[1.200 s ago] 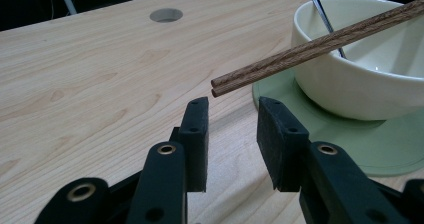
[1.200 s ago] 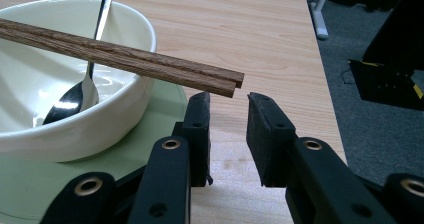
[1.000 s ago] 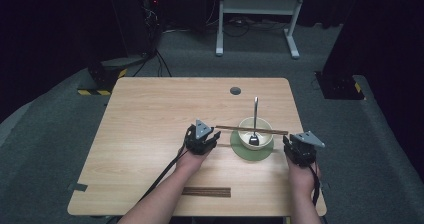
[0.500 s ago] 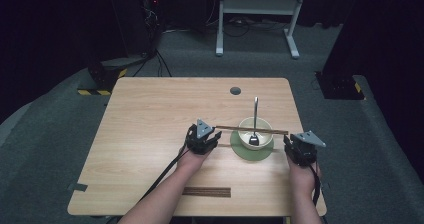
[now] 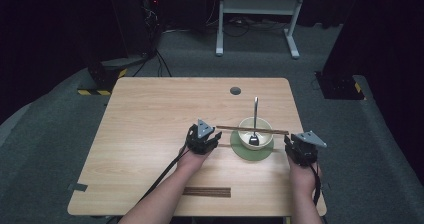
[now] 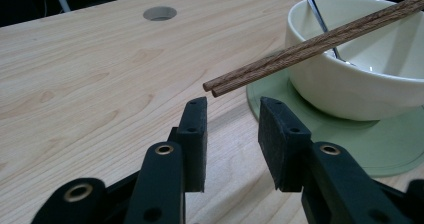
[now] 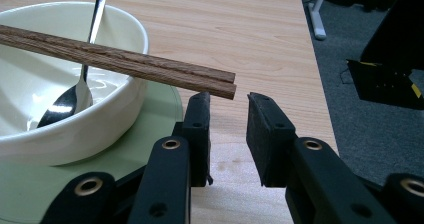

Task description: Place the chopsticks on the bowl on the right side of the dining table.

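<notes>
Nearest the person's edge of the bench (image 5: 150, 114), a second pair of dark chopsticks (image 5: 206, 191) lay flat on the wood, between the two forearms. Just beyond, the left gripper (image 5: 216, 135) sat to the left of the bowl and the right gripper (image 5: 289, 143) to its right, each pointing inward at it. In the left gripper view the black fingers (image 6: 196, 134) stood a little apart with nothing between them, the tips of the chopsticks (image 6: 310, 44) hanging just above and past them without touching. The right gripper's fingers (image 7: 199, 129) showed the same narrow gap in its own view, also empty, with the other ends of the chopsticks just over them. That brown wooden pair lay across the rim of the cream bowl (image 5: 255, 134), side by side and bridging it from left to right, both ends sticking out over the bench. The bowl stood on a round pale green mat (image 5: 245, 154). A metal spoon (image 5: 255, 115) rested inside, its handle leaning on the far rim and pointing away. Farther off, a round cable hole (image 5: 235, 90) sat near the far edge of the bench.
</notes>
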Motion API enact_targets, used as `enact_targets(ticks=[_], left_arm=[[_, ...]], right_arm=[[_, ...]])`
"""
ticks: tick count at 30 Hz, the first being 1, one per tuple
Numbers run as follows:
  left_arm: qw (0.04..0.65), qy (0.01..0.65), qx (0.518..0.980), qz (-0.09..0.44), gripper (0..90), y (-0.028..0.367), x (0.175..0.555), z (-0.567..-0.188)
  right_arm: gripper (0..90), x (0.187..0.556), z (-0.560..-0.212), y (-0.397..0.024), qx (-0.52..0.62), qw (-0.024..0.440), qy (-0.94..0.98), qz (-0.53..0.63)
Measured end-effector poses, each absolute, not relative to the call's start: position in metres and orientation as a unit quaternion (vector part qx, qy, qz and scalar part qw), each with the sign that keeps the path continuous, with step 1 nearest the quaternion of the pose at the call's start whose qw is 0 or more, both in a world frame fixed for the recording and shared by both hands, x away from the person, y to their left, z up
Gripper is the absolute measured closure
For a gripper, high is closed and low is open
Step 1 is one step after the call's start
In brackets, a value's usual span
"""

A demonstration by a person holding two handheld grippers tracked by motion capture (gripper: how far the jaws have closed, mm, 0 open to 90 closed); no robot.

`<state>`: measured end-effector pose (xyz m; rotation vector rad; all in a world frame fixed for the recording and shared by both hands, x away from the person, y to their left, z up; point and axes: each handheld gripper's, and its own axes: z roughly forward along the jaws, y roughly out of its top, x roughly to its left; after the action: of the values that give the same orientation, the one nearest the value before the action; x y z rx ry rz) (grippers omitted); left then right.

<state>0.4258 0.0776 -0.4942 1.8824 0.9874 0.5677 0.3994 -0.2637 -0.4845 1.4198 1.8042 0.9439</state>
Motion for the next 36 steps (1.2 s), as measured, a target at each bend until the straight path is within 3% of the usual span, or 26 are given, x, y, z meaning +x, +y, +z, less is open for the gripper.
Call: enact_targets(ticks=[36], left_arm=[[0.457, 0.421, 0.750, 0.229, 64.8, 0.0826, 0.4334, -0.4936]], right_arm=[[74.6, 0.4002, -0.4853, -0.2637, 0.539, 0.319, 0.691, 0.362]])
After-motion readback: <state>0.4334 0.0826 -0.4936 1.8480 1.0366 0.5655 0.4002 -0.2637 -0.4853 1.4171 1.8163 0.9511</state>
